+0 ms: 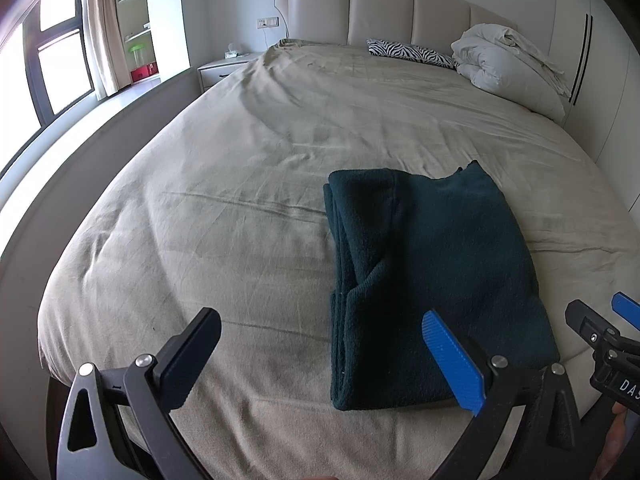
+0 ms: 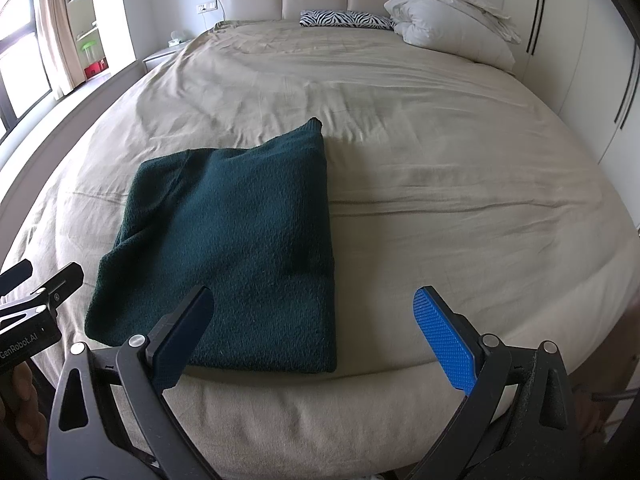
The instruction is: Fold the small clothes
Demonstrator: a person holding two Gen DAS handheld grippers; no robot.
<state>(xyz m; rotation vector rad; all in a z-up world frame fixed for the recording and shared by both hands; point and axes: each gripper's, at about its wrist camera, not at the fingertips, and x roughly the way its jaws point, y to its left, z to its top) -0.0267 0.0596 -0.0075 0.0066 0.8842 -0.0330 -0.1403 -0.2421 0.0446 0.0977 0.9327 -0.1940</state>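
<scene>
Right wrist: dark green fleece garment (image 2: 228,248) folded flat on bed (image 2: 440,184); left claw (image 1: 320,356), right claw (image 2: 314,332) both released.

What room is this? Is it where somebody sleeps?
Yes, it looks like a bedroom. There is a big bed with a padded headboard, a white pillow piled at the top, and a small nightstand beside it. A folded dark green sweater lies on the bed.

The folded sweater (image 2: 232,248) is looking dark green. The sheet (image 2: 440,200) is looking tan. The pillow (image 2: 346,19) is showing black-and-white zebra stripes.
</scene>
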